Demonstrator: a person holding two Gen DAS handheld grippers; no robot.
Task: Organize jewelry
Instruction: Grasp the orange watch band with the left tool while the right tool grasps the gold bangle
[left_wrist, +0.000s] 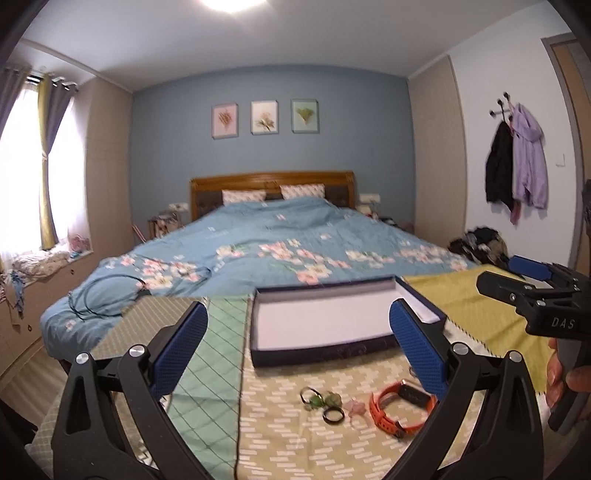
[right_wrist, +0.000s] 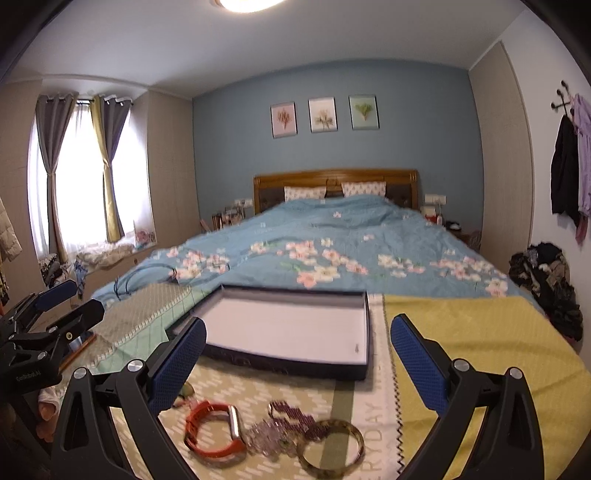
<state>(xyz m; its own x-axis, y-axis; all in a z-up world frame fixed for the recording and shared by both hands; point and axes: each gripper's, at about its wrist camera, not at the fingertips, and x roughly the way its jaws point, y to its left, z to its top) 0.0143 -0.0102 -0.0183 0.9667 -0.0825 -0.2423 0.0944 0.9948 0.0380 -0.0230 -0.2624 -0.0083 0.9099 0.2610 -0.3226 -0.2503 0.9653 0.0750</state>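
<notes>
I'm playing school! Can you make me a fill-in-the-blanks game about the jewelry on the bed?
1. The watch has an ____ strap.
2. The open box has ____ in it.
3. The fingers of the right gripper are spread ____.
4. Next to the watch, the bangle has a ____ shape.

Missing words: orange; nothing; open; round

Bright ceiling light (left_wrist: 232, 3) glare, blown-out window (right_wrist: 79, 177), fisheye-bent edges, dark corner vignette, slight motion blur

Left tool (left_wrist: 295, 350), right tool (right_wrist: 297, 363): black frames, blue textured pads (left_wrist: 417, 343), silver screws.
</notes>
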